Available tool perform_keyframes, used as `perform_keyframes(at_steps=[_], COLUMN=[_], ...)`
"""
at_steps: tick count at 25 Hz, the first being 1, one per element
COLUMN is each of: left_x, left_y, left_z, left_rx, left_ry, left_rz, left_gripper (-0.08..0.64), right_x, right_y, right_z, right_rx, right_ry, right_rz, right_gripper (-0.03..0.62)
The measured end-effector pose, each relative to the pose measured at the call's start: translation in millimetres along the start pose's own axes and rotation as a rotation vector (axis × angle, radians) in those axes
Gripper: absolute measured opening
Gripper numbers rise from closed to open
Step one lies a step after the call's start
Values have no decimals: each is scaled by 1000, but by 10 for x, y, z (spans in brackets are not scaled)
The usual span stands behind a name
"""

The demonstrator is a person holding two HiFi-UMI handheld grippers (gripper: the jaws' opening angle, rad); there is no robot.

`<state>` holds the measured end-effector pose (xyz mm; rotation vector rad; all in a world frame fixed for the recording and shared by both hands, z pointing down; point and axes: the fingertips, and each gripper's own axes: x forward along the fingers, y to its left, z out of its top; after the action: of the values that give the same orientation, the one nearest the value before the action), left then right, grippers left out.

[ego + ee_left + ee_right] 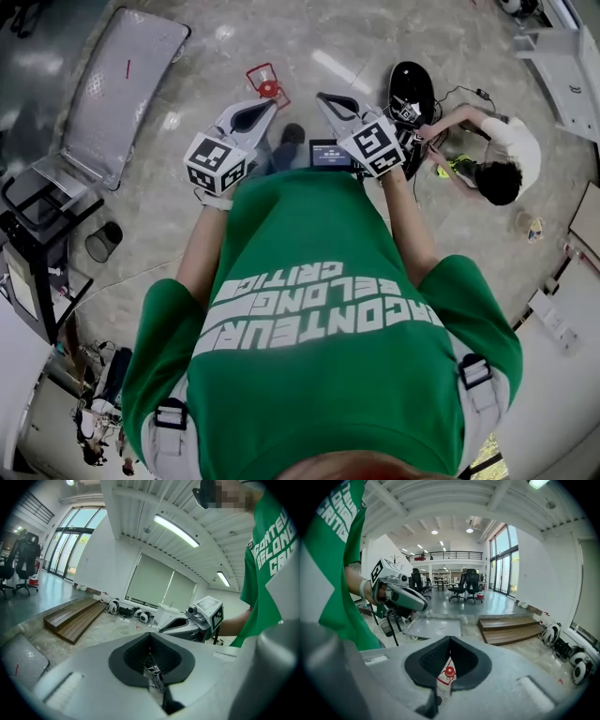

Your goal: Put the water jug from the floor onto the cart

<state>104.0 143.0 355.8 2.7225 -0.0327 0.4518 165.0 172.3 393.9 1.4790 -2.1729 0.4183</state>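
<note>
While a person in a green shirt holds both tools out in front, neither tool grips anything. The left gripper (pixel 267 103) and the right gripper (pixel 326 98) sit side by side, each with its jaws pressed together on nothing.

Just beyond their tips, on the stone floor (pixel 309 47), stands the water jug (pixel 268 88). It has a clear body, a red cap and a red carrying handle. The right gripper view shows the cap through the notch ahead of that gripper's closed jaws.

The task looks barely begun, and the step in hand is the reach for the jug. To do it well, the jaws would need to part before they come down. A hold with one gripper on each side, or one on the handle, seems safer, since a full jug would be heavy and slippery.

Farther off to the left lies the cart (pixel 122 75), its flat grey deck bare. The lift should probably swing left, with the jug kept upright.

Off to the right, another person (pixel 502 155) crouches on the floor, away from that path.
</note>
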Motion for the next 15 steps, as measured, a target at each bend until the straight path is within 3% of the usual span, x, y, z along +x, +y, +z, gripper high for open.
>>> perform_keyframes(at_steps=[15], left_x=[-267], left_y=[221], left_z=[-202], left_rx=[-65], left_ry=[-12], left_rz=[40], left_gripper=[15], right_x=[337], right_y=[134], right_z=[101], right_rx=[-67], right_ry=[33], right_rz=[86], right_gripper=[-6])
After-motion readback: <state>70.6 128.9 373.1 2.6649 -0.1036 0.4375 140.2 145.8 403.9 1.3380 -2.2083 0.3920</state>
